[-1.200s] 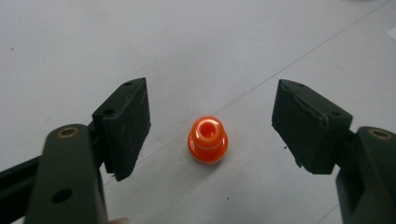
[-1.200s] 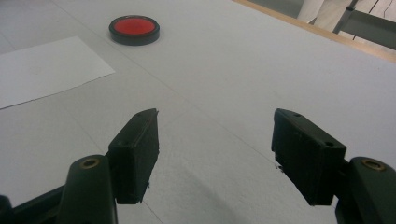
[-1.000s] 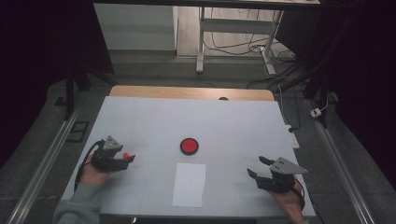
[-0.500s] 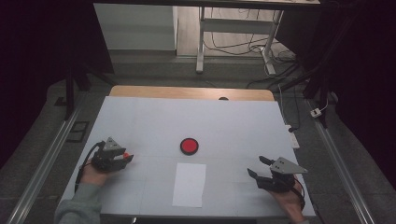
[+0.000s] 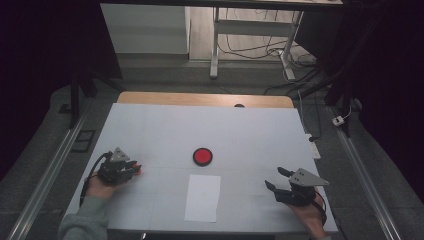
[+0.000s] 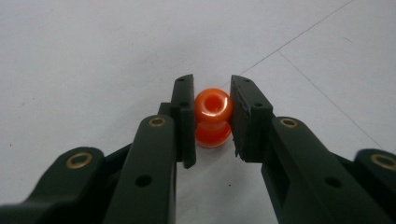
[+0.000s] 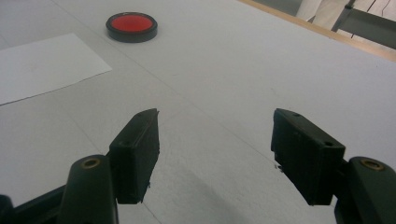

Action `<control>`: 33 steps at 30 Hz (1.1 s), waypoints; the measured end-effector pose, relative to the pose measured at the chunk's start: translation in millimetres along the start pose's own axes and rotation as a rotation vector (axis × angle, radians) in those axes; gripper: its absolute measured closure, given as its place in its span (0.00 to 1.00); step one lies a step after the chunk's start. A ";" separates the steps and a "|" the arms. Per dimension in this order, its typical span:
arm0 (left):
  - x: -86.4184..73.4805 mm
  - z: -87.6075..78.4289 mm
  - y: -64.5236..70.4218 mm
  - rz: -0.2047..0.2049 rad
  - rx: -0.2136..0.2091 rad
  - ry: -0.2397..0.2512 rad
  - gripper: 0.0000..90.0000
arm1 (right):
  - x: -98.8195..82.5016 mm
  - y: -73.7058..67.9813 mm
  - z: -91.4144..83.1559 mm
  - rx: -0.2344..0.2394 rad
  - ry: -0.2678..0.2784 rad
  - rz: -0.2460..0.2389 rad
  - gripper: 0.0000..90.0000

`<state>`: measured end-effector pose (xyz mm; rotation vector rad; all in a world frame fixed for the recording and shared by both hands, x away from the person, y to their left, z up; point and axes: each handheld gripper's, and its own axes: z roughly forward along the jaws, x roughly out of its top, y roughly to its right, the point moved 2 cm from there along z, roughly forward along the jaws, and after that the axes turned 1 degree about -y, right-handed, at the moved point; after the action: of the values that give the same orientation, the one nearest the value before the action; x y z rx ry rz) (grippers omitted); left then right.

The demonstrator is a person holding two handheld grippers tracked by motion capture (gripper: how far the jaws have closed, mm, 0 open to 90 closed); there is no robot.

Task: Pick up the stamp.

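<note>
Clamped in my left claw sits a small orange stamp-like knob; its jaws have just been closing and both pads press its sides near the table's left edge. Its base is hidden between them. Right claw gapes wide, holding nothing.

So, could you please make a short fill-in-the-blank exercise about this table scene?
1. The left hand-held gripper is shut on a small ____ piece.
2. The right hand-held gripper has its jaws ____.
3. The round red disc lies just beyond a sheet of ____ paper.

Missing words: orange; open; white
</note>
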<state>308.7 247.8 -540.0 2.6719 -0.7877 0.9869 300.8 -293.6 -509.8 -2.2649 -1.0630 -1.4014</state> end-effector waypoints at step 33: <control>19.4 -27.1 11.3 -0.050 -0.139 0.196 0.81 | 1.1 -1.3 0.8 0.004 0.015 0.004 0.36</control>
<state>300.1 239.5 -506.9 2.4217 -0.7170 1.1170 300.7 -291.8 -509.5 -2.2491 -1.0543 -1.4116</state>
